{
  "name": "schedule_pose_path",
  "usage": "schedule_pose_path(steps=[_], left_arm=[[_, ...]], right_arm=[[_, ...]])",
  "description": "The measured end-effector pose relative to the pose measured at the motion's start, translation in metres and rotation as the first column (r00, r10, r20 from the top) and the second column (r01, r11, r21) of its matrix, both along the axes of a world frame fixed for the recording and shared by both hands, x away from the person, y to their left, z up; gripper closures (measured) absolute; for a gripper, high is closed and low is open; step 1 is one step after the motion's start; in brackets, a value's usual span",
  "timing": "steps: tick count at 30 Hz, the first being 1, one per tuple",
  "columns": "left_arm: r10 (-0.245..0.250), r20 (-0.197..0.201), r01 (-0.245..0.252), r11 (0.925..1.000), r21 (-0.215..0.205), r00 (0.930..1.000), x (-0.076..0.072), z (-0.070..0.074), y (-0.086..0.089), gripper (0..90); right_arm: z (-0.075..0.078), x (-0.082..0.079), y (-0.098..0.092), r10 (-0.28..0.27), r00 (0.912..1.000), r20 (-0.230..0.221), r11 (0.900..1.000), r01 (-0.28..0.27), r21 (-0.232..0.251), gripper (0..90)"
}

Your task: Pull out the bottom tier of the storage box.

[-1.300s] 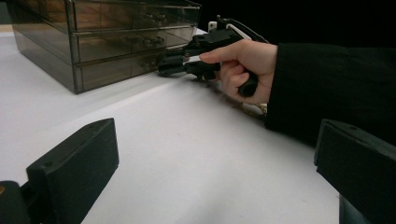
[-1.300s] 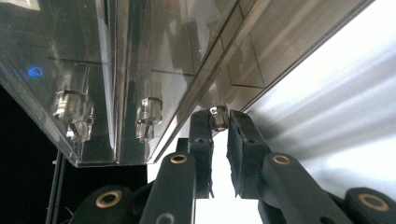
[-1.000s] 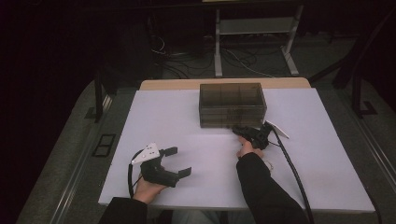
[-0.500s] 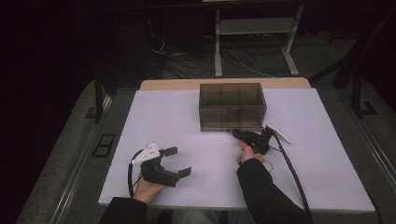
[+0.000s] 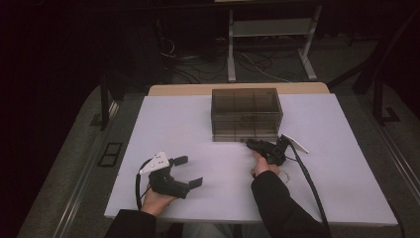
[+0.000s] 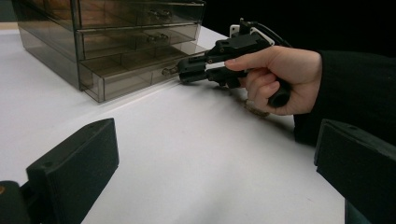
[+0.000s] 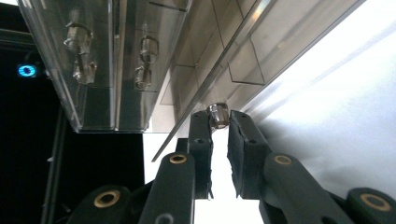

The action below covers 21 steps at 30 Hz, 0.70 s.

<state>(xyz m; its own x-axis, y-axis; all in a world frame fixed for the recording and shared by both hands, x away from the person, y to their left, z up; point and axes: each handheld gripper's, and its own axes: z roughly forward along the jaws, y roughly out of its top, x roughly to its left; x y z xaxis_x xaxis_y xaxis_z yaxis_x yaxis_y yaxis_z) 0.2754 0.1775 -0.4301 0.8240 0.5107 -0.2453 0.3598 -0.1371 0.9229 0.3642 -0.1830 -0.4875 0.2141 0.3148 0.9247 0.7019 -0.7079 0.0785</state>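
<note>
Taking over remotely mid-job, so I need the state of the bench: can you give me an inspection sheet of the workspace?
Surface: white table top, bare around the work.
Job's things: smoky clear drawer cabinet at the far centre; bottom drawer pulled out slightly, its metal knob between the right claw's pads.
Clutter: small ring-like item on the table by the right hand, too small to tell.
Grippers: right claw shut on the knob; left claw open, resting near the front edge.
Cables: one trails from each gripper towards the person.
Surroundings: dark floor, metal stand and loose wires behind the table.
</note>
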Motion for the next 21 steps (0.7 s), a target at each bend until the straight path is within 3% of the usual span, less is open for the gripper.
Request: schedule_pose_path(steps=[3,7,12,19,21], left_arm=[[0.0,0.0,0.0,1.0,-0.003,1.0,0.0,0.0,0.0,0.0],[0.004,0.003,-0.004,1.0,-0.002,1.0,0.0,0.0,0.001,0.0],[0.006,0.005,-0.006,1.0,-0.002,1.0,0.0,0.001,0.001,0.0],[0.011,0.007,-0.011,0.9999,-0.002,0.9999,0.0,0.001,0.003,0.0],[0.01,0.007,-0.01,0.9999,-0.003,0.9999,0.0,0.001,0.003,0.0]], right_arm=[[0.006,-0.004,0.001,-0.01,0.9998,0.018,0.997,0.011,-0.07,79.4],[0.015,-0.008,0.001,0.004,0.9986,0.052,0.997,-0.001,-0.075,79.5],[0.031,-0.008,0.003,0.065,0.993,0.099,0.99,-0.051,-0.132,79.6],[0.053,-0.003,-0.001,0.173,0.9727,0.154,0.961,-0.133,-0.242,77.7],[0.057,0.0,-0.002,0.21,0.9628,0.17,0.956,-0.167,-0.24,75.6]])
